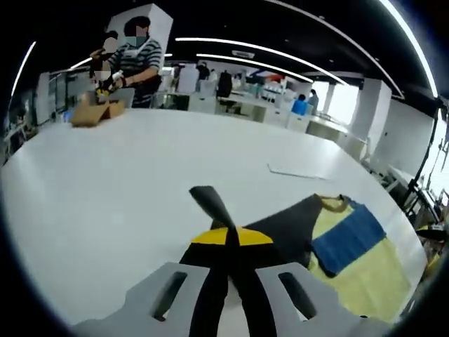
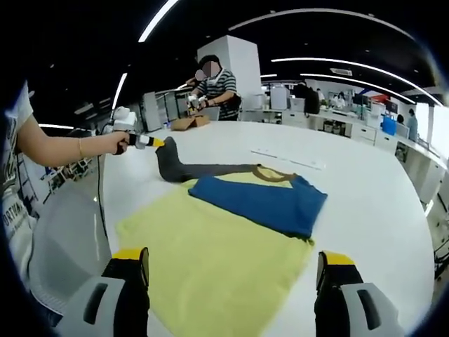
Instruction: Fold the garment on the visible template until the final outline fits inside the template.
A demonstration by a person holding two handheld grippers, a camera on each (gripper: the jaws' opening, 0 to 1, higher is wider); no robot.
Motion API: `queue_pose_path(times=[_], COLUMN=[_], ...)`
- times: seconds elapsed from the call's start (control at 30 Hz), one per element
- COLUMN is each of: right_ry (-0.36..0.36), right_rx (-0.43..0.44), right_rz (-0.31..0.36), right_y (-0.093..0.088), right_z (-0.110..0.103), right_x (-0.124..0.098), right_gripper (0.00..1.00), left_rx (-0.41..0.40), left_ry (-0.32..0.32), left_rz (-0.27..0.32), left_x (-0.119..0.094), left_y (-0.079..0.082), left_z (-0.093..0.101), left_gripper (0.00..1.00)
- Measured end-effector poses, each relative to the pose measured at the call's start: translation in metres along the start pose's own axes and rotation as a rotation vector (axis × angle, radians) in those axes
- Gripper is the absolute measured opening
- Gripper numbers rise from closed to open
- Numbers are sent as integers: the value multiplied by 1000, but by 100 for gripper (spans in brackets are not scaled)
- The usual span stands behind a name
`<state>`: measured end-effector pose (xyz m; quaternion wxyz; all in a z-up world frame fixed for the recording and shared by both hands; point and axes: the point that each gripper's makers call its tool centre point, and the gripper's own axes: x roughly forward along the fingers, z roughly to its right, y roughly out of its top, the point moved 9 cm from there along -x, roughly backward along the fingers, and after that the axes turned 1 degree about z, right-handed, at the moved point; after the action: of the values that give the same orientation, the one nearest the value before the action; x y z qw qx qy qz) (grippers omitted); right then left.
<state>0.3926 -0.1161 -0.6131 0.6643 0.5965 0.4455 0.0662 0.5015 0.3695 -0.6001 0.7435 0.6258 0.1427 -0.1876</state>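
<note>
— Garment point(image 2: 231, 260) is lying flat on the white desk point(image 2: 365, 189), yellow body toward me, one blue sleeve point(image 2: 263, 203) folded across the chest, the dark grey sleeve point(image 2: 179, 167) pulled out toward ten o'clock in the right gripper view.

— Who's got that grey sleeve?

— My left tool point(image 2: 156, 142) does, jaws pinched tight on the cuff. In the left gripper view the dark cloth runs straight up between the closed yellow tips. My right tool point(image 2: 231, 270) is spread wide with nothing in it, hovering over the hem at six o'clock.

— And the template?

— I can't make out any outline under the shirt; the pale sheet point(image 2: 287, 159) lying past the collar at one o'clock might be it, I can't tell.

— So what worries you?

— Three things. I judge the cuff grip is thin, so a quick swing could let the sleeve slip out and drop in a heap. Nothing pins the body, so dragging the sleeve across may pull the whole shirt sideways and undo the blue fold. And the near hem sits close to the desk edge at seven o'clock; a tug my way could slide cloth over it.

— Anyone nearby?

— A person point(image 2: 217, 84) at the far end, well apart.
</note>
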Motion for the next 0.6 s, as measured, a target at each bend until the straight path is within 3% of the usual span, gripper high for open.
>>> queue_pose_path(times=[0.6], right_ry=[6], right_rx=[6], right_rz=[15], right_y=[4], right_z=[1], right_x=[-3], right_gripper=[98], left_rx=[-15], left_ry=[-129], left_rz=[59], left_x=[21], left_y=[27], left_z=[54], left_gripper=[0])
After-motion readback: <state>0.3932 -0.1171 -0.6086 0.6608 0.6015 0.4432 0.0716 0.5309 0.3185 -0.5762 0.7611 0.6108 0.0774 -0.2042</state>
